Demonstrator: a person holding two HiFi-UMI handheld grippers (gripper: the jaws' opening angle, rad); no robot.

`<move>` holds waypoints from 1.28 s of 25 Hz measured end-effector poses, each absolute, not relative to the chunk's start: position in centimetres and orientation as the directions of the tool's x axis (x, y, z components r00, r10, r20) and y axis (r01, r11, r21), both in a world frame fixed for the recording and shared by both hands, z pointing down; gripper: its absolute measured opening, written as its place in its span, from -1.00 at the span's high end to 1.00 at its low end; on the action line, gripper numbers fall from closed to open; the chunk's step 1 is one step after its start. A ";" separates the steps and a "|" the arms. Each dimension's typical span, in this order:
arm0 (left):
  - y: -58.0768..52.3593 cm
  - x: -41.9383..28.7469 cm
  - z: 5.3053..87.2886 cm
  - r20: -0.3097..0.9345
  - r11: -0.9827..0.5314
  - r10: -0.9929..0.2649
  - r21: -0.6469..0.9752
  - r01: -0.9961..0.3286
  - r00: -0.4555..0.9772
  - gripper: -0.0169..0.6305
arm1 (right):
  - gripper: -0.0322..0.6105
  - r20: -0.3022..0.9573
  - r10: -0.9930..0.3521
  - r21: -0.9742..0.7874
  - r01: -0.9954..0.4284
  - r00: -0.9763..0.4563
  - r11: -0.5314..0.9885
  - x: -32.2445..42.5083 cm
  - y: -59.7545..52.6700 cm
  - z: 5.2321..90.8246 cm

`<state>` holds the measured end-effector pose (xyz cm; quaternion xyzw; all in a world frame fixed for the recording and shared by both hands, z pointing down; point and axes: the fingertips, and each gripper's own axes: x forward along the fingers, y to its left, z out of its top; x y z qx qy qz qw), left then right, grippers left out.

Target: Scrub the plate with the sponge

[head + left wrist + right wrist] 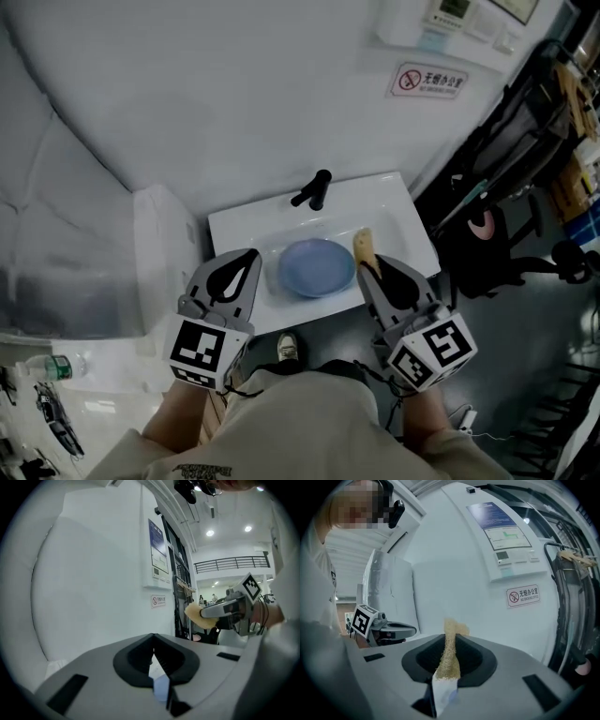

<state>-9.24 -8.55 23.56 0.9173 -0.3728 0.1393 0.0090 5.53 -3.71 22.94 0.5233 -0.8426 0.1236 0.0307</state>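
White curved wall (234, 94) fills the upper frame. Below it, at centre, sits a white sink (394, 202) with a black tap (314, 190). Blue plate (316, 267) lies flat in the basin. I read the left hand-held gripper (249, 258), left of the plate, as fully closed with nothing between its jaws. Right hand-held gripper (367, 270), right of the plate, is clamped on a yellow sponge (363, 246) that projects past its tips, just beside the plate's right rim.

Head view looks down; all 3 share sign (428, 81).
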 end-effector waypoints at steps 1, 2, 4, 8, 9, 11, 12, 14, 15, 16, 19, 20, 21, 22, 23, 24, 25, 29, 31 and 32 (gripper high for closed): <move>-9.0 -9.3 23.8 0.266 -0.720 -0.683 -0.082 -0.690 0.681 0.93 | 0.67 0.187 -0.872 -0.175 -0.889 -0.453 0.424 5.4 -4.2 23.1; -9.4 -9.4 24.1 0.270 -0.717 -0.684 -0.076 -0.693 0.678 0.93 | 0.67 0.193 -0.869 -0.174 -0.888 -0.455 0.426 5.3 -4.7 23.4; -10.0 -9.6 24.6 0.280 -0.713 -0.684 -0.061 -0.699 0.674 0.93 | 0.67 0.204 -0.864 -0.174 -0.886 -0.460 0.430 5.3 -5.4 23.9; -11.0 -9.6 25.4 0.300 -0.699 -0.688 -0.031 -0.715 0.660 0.93 | 0.67 0.234 -0.852 -0.186 -0.882 -0.469 0.434 5.9 -6.8 25.3; -11.3 -9.5 25.5 0.306 -0.693 -0.692 -0.026 -0.720 0.655 0.93 | 0.67 0.243 -0.846 -0.191 -0.879 -0.474 0.437 6.0 -7.1 25.7; -11.9 -9.4 26.0 0.319 -0.682 -0.697 -0.016 -0.731 0.643 0.93 | 0.67 0.262 -0.832 -0.198 -0.871 -0.488 0.449 6.3 -7.9 26.4; -12.1 -9.3 26.3 0.327 -0.677 -0.698 -0.011 -0.736 0.637 0.93 | 0.67 0.270 -0.825 -0.200 -0.867 -0.497 0.457 6.5 -8.2 26.8; -12.6 -9.2 27.2 0.350 -0.668 -0.698 -0.003 -0.744 0.625 0.93 | 0.67 0.286 -0.809 -0.207 -0.857 -0.514 0.472 6.7 -9.0 27.7; -12.8 -9.1 27.7 0.364 -0.663 -0.696 0.004 -0.748 0.619 0.93 | 0.67 0.293 -0.801 -0.210 -0.852 -0.522 0.479 6.8 -9.4 28.1; -13.1 -8.9 28.2 0.378 -0.659 -0.693 0.013 -0.752 0.614 0.93 | 0.67 0.301 -0.793 -0.212 -0.848 -0.529 0.486 7.0 -9.8 28.6; -13.9 -8.3 30.0 0.415 -0.648 -0.676 0.060 -0.759 0.609 0.92 | 0.67 0.333 -0.765 -0.210 -0.834 -0.552 0.510 7.3 -11.3 30.0; -14.2 -8.2 30.7 0.427 -0.642 -0.670 0.077 -0.763 0.607 0.92 | 0.67 0.345 -0.753 -0.211 -0.828 -0.561 0.520 7.2 -11.8 30.6; -14.6 -8.1 31.4 0.441 -0.634 -0.665 0.094 -0.768 0.603 0.92 | 0.67 0.357 -0.740 -0.213 -0.821 -0.570 0.530 7.2 -12.3 31.3; -14.9 -7.9 32.2 0.457 -0.625 -0.658 0.111 -0.772 0.599 0.92 | 0.67 0.371 -0.725 -0.215 -0.813 -0.580 0.541 7.1 -12.7 32.1; -15.3 -7.8 33.0 0.474 -0.619 -0.647 0.130 -0.775 0.597 0.90 | 0.67 0.386 -0.709 -0.218 -0.805 -0.590 0.551 7.0 -13.2 32.8; -15.6 -7.5 33.8 0.492 -0.615 -0.632 0.151 -0.774 0.599 0.77 | 0.67 0.401 -0.694 -0.220 -0.798 -0.598 0.561 6.8 -13.7 33.7; -16.0 -7.2 34.7 0.506 -0.611 -0.617 0.174 -0.772 0.602 0.66 | 0.67 0.417 -0.680 -0.220 -0.793 -0.603 0.568 6.7 -14.3 34.5; -17.6 -6.7 38.1 0.545 -0.578 -0.586 0.238 -0.781 0.600 0.62 | 0.67 0.478 -0.629 -0.224 -0.778 -0.613 0.587 6.0 -16.3 38.5; -18.1 -6.6 40.1 0.575 -0.557 -0.567 0.259 -0.789 0.590 0.59 | 0.67 0.510 -0.597 -0.229 -0.767 -0.619 0.599 5.5 -16.9 40.6; -18.3 -6.5 41.2 0.590 -0.548 -0.553 0.274 -0.790 0.588 0.56 | 0.67 0.526 -0.580 -0.231 -0.760 -0.623 0.607 5.1 -17.2 41.7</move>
